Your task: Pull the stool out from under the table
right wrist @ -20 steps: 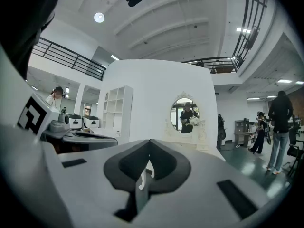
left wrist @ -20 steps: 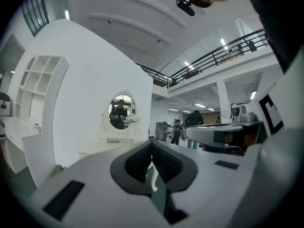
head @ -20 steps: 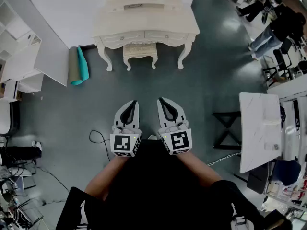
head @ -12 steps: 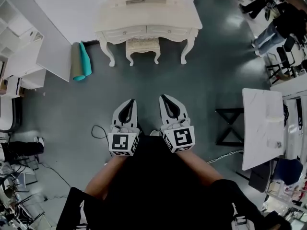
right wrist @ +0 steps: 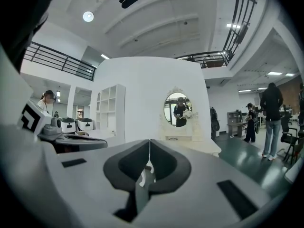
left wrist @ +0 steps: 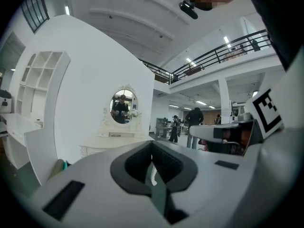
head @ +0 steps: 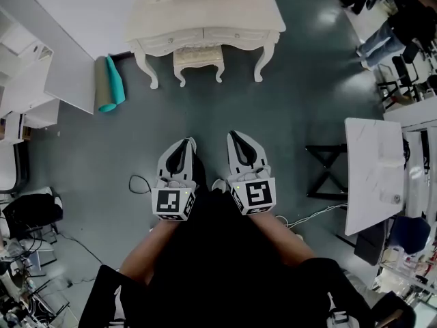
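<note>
Both tongs are shut on nothing, left gripper (head: 189, 141) and right gripper (head: 233, 134) side by side out front, because I'm nowhere near the stool (head: 199, 57) tucked under the table (head: 205, 27).

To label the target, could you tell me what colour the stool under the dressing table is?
The stool is cream-white, clearest in the head view.
</note>
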### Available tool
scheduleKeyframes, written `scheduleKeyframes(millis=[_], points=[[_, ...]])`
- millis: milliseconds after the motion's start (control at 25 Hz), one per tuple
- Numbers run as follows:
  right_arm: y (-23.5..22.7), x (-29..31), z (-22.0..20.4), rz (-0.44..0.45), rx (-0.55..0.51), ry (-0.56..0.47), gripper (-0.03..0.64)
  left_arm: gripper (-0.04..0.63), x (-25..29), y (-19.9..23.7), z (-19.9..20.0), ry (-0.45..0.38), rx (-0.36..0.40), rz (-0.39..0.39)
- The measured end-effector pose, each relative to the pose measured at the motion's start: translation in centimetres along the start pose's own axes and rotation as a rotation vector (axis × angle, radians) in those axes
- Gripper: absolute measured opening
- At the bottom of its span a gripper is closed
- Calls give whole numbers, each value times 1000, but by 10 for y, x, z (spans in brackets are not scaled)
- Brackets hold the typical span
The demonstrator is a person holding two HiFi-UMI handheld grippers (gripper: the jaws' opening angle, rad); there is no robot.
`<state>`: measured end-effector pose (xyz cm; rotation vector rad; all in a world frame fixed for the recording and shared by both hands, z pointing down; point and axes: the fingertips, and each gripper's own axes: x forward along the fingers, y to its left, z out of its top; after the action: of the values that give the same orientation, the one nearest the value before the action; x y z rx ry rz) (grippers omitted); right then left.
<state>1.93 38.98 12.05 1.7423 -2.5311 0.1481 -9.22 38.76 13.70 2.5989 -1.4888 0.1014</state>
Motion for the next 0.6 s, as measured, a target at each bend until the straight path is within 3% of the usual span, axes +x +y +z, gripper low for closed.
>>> scheduleKeyframes(millis=[320, 600], points=[[-18, 41, -9, -14, 2, 37, 18, 14, 36, 27, -6, 16, -23, -1], [-26, 105, -11, 24, -36, 69, 18, 14, 79, 99, -10, 28, -60, 128]])
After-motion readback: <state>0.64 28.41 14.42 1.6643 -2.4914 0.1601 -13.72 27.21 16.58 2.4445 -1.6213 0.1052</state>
